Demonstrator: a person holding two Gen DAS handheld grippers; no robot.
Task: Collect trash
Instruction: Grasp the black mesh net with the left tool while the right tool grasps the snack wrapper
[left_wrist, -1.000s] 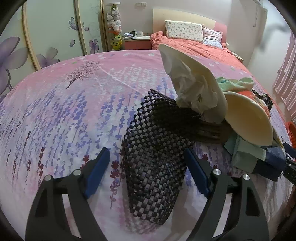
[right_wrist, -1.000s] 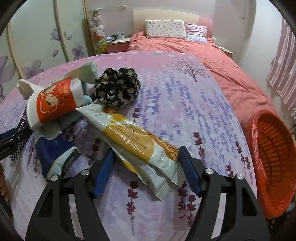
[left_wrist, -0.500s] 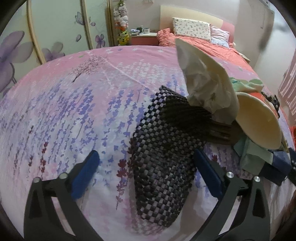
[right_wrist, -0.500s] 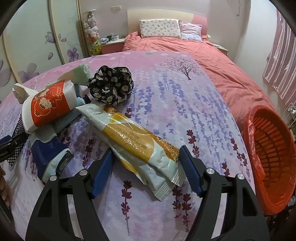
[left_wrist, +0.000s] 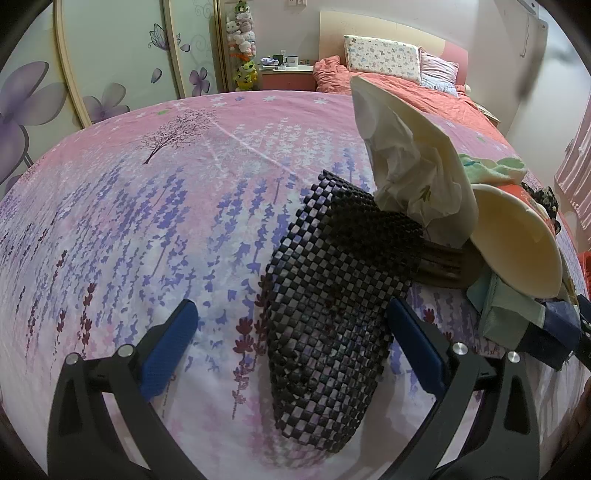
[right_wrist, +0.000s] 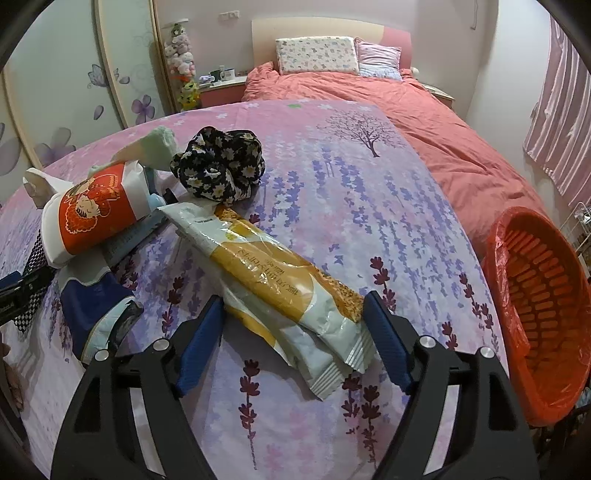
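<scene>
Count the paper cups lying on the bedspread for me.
1 that I can make out clearly: a red and white paper cup on its side in the pile at the left of the right wrist view, beside the snack wrapper. Others may be hidden under the clutter.

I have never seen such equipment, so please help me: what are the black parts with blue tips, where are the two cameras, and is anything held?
No robot is here. A person holds a two-finger tool in each hand, with a camera on each looking along its fingers.

Left view: the left gripper is wide open over a black checkered mat on the flowered bedspread. A crumpled paper bag lies beyond.

Right view: the right gripper is opening, with a yellow snack wrapper between its fingers, not squeezed. Nearby are a red paper cup, a flowered cloth and an orange basket.

Nothing is held.
</scene>
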